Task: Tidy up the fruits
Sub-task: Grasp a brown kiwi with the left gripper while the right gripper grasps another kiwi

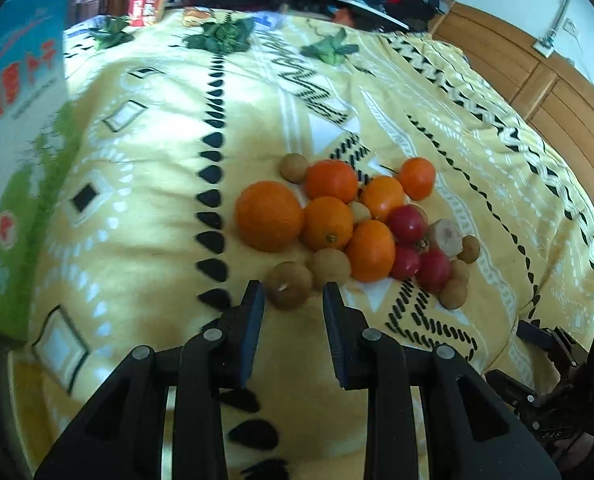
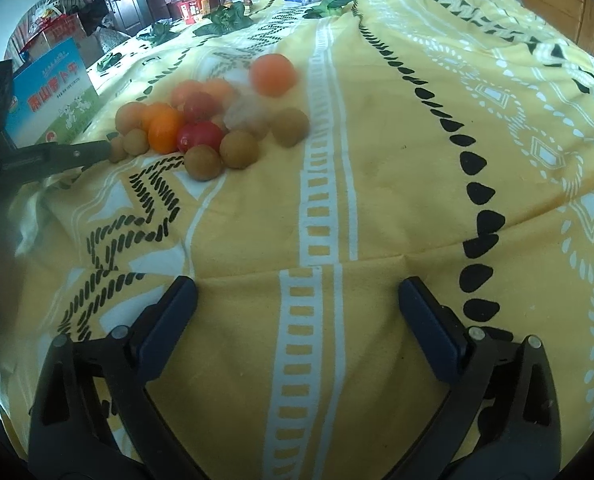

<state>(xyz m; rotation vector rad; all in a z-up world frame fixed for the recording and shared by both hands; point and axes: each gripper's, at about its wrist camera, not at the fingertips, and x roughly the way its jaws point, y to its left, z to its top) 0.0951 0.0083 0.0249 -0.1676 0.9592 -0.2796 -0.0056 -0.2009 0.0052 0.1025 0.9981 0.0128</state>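
A pile of fruit lies on a yellow patterned cloth (image 1: 145,216): several oranges, the largest (image 1: 268,216) at the left, red tomatoes (image 1: 407,224), and brown longans. My left gripper (image 1: 294,292) is open, its fingertips on either side of one brown longan (image 1: 289,285) at the pile's near edge; the pads do not visibly touch it. In the right wrist view the pile (image 2: 201,120) lies far left, partly blurred. My right gripper (image 2: 297,300) is wide open and empty over bare cloth (image 2: 377,180), well away from the fruit. The left gripper's finger (image 2: 57,158) shows at the left.
A blue and green carton (image 1: 17,128) stands at the left edge of the cloth; it also shows in the right wrist view (image 2: 53,92). Green leafy sprigs (image 1: 221,36) and a red tub (image 1: 147,9) lie at the far end. Wooden cabinets (image 1: 545,80) stand on the right.
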